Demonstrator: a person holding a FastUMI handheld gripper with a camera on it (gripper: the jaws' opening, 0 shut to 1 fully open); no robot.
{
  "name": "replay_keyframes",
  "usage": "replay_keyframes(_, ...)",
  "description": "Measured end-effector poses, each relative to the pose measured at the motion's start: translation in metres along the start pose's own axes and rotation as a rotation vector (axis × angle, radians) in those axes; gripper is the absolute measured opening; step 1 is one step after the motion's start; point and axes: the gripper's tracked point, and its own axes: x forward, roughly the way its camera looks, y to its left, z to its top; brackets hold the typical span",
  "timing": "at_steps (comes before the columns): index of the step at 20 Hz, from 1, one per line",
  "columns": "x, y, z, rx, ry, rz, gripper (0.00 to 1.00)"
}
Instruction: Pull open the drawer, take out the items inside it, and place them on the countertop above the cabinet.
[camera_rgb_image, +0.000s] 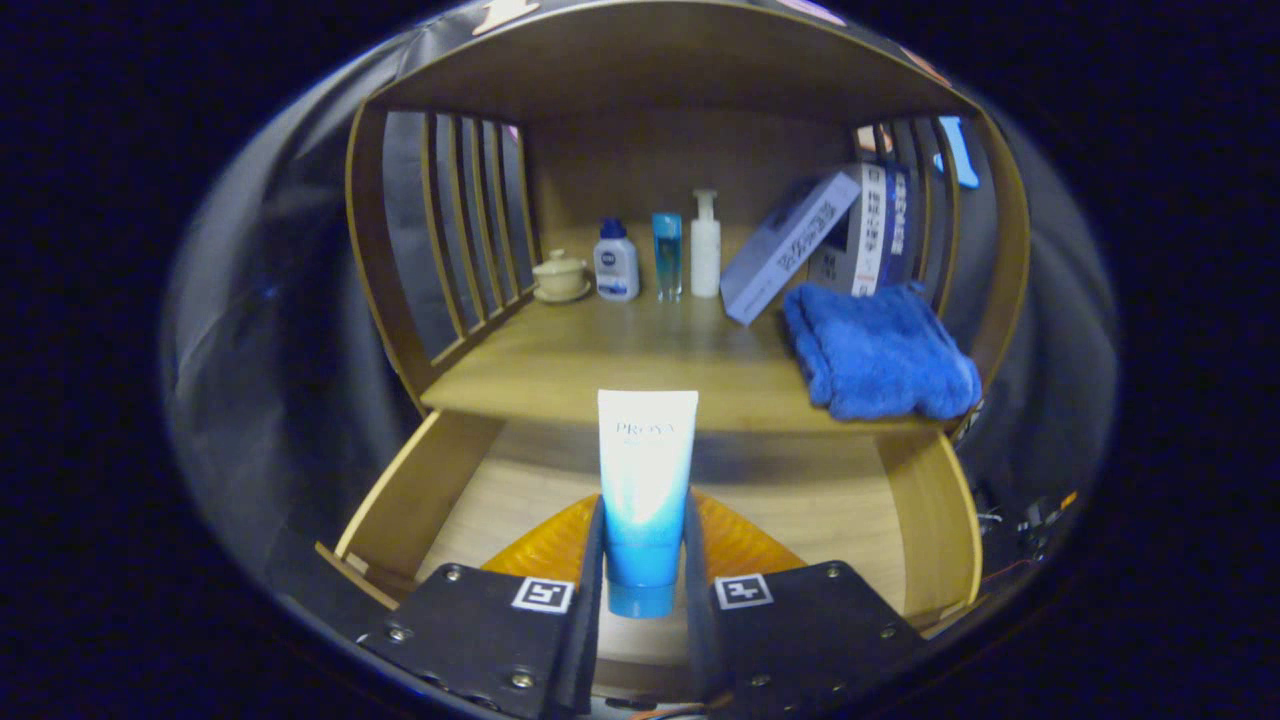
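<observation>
Gripper (645, 590) clamps tube (645, 480) lettered "PROYA".

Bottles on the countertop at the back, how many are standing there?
3, in a row beside the lidded cup: white bottle with blue cap, clear blue bottle, white pump bottle. Boxes may hide more.

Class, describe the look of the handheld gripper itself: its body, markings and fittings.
The gripper has two broad, flat black plates, each carrying a square black-and-white marker tag near its inner edge. Small silver screws dot the plates. Two narrow fingers run forward from them.
</observation>
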Motion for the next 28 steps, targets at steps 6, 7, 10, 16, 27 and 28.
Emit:
replay_keyframes(6, 0.039, 0.003, 0.066, 0.034, -0.131, -0.046, 0.37)
replay_keyframes(7, 0.052, 0.004, 0.071, 0.053, -0.130, -0.057, 0.37)
replay_keyframes(10, 0.090, -0.005, 0.070, 0.124, -0.076, -0.103, 0.37)
replay_keyframes(16, 0.139, -0.023, 0.063, 0.173, -0.027, -0.151, 0.37)
replay_keyframes(27, 0.152, -0.012, 0.051, 0.135, -0.019, -0.158, 0.45)
replay_keyframes(28, 0.150, -0.011, 0.050, 0.134, -0.014, -0.160, 0.46)
